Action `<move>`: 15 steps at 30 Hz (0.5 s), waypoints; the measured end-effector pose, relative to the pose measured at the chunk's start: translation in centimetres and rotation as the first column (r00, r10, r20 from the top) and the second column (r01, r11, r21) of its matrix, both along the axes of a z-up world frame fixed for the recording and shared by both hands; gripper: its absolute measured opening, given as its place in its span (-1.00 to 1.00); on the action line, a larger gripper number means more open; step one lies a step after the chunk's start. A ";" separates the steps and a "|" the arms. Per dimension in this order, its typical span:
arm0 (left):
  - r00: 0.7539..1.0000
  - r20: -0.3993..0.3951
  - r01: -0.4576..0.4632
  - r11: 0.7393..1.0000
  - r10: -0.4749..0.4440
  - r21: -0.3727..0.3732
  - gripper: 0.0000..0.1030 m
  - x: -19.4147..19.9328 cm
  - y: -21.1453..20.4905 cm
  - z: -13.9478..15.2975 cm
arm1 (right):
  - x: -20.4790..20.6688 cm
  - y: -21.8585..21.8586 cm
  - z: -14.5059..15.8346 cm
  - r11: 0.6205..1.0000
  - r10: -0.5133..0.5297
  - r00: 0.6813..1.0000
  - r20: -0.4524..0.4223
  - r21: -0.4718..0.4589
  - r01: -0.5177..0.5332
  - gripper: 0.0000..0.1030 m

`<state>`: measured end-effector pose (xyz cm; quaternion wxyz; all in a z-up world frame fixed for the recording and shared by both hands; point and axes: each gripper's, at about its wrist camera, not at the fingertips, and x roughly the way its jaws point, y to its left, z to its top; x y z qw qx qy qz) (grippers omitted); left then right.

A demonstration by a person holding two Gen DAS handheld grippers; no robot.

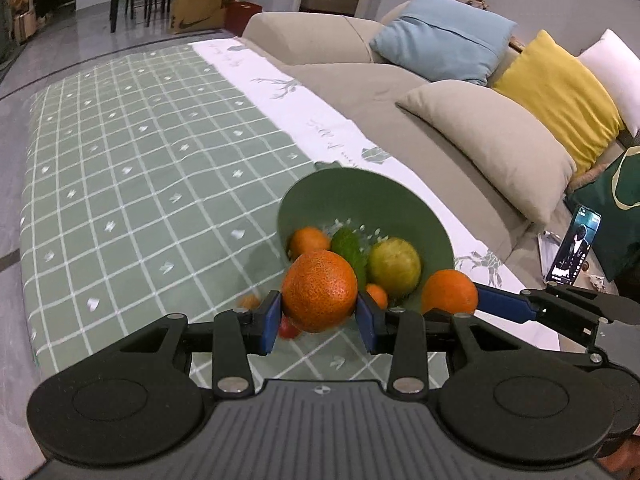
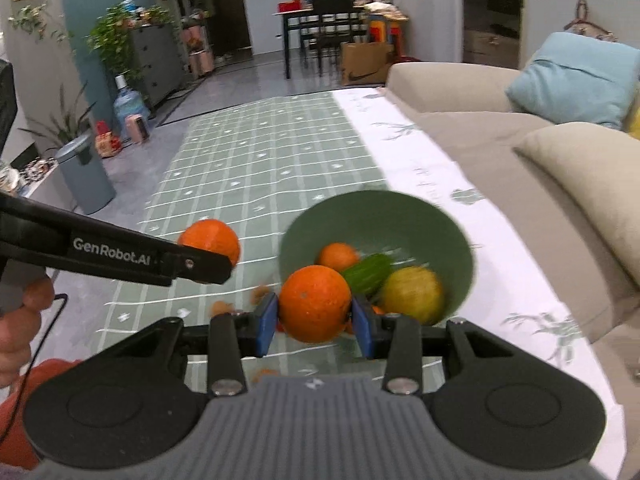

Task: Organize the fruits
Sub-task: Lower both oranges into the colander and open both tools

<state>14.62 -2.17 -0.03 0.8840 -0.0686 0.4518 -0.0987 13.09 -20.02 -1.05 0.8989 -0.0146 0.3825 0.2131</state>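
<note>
A green bowl (image 1: 384, 196) stands on the checked tablecloth (image 1: 140, 168). It holds a small orange (image 1: 306, 240), a green fruit (image 1: 348, 246) and a yellow-green fruit (image 1: 394, 266). My left gripper (image 1: 318, 316) is shut on a large orange (image 1: 320, 290) just in front of the bowl. My right gripper (image 2: 314, 322) is shut on another orange (image 2: 314, 308), also close to the bowl (image 2: 380, 220). In the left wrist view the right gripper's orange (image 1: 448, 290) shows at the bowl's right. In the right wrist view the left gripper's orange (image 2: 210, 238) shows at the left.
Small reddish fruits (image 1: 288, 328) lie on the cloth under the grippers. A beige sofa (image 1: 360, 80) with blue (image 1: 444, 36), beige (image 1: 492, 140) and yellow (image 1: 560, 96) cushions runs along the right. A phone (image 1: 574, 246) stands at the far right. A grey bin (image 2: 86, 172) stands left.
</note>
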 end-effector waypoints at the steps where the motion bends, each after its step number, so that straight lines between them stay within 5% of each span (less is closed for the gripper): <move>1: 1.000 0.000 0.004 1.000 -0.004 0.000 -0.13 0.5 -0.2 0.0 | 0.4 -0.2 0.0 1.000 -0.006 1.000 0.004 -0.006 0.006 -0.29; 15: 0.998 -0.019 0.053 0.998 -0.053 0.028 -0.13 6.7 -3.1 -0.9 | 7.3 -1.2 -0.8 0.995 -0.018 0.999 0.049 -0.095 0.022 -0.29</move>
